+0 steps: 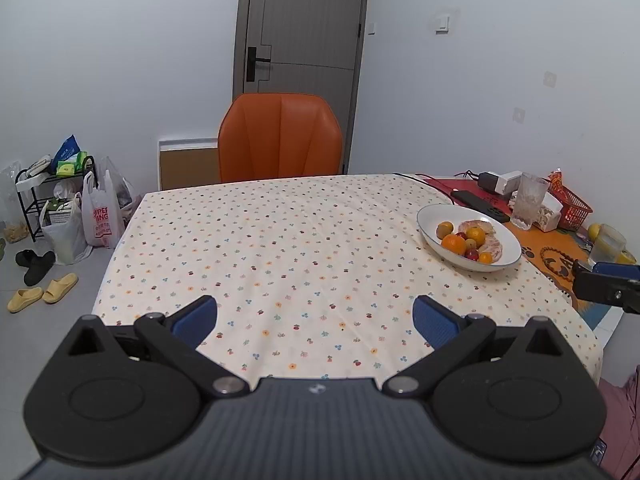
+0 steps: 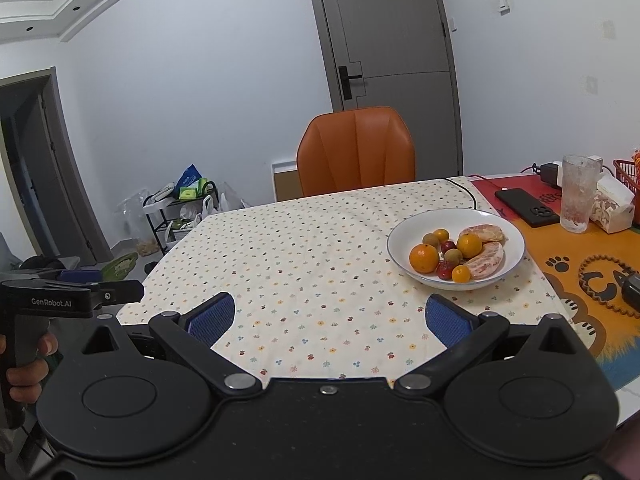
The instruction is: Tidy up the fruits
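Two grippers hang over the near edge of a table covered in a floral tablecloth [image 1: 280,248]. Both the left gripper [image 1: 314,318] and the right gripper [image 2: 330,316] have their blue pads spread wide, with nothing between them but bare cloth. A white bowl [image 2: 512,240] sits on the cloth ahead and to the right of both grippers, well apart from their fingertips. Inside the bowl lie a large orange [image 2: 424,258], a second orange [image 2: 469,245], two peeled citrus pieces [image 2: 486,261], small red fruits [image 2: 445,270] and a few brownish round ones. Beyond the bowl, on an orange mat, are a black phone [image 2: 526,206] and a frosted glass [image 2: 578,194]. An orange chair [image 2: 356,150] stands at the far side of the table from the bowl, before a grey door [image 2: 388,40].
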{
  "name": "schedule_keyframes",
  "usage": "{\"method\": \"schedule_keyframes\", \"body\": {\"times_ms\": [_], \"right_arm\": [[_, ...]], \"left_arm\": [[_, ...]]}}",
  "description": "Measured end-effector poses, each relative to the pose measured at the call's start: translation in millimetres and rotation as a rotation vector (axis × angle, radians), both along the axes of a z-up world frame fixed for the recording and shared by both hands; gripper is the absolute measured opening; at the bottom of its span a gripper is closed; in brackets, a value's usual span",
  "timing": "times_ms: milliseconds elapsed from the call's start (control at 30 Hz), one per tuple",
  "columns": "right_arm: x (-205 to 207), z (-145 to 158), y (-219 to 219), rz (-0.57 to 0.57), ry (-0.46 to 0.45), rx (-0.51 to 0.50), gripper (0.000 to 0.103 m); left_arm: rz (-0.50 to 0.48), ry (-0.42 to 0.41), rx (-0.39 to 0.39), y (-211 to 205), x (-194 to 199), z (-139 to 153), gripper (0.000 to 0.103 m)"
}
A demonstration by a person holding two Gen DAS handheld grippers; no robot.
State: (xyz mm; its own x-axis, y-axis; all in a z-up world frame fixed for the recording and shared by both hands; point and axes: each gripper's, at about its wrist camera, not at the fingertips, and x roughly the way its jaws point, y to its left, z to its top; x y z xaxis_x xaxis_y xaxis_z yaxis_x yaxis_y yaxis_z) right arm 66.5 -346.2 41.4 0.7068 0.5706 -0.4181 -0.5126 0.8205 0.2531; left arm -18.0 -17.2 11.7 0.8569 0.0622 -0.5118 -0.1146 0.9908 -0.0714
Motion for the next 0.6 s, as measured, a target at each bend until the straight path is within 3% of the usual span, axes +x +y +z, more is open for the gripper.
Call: {"method": "schedule_keyframes", "body": {"times_ms": [600], "right_arm": [[-1.1, -0.9, 1.0, 0.006, 0.000, -0.002, 0.103]], "left_arm": [[0.004, 0.006, -0.003, 1.2, 1.0, -2.8, 0.103]]}}
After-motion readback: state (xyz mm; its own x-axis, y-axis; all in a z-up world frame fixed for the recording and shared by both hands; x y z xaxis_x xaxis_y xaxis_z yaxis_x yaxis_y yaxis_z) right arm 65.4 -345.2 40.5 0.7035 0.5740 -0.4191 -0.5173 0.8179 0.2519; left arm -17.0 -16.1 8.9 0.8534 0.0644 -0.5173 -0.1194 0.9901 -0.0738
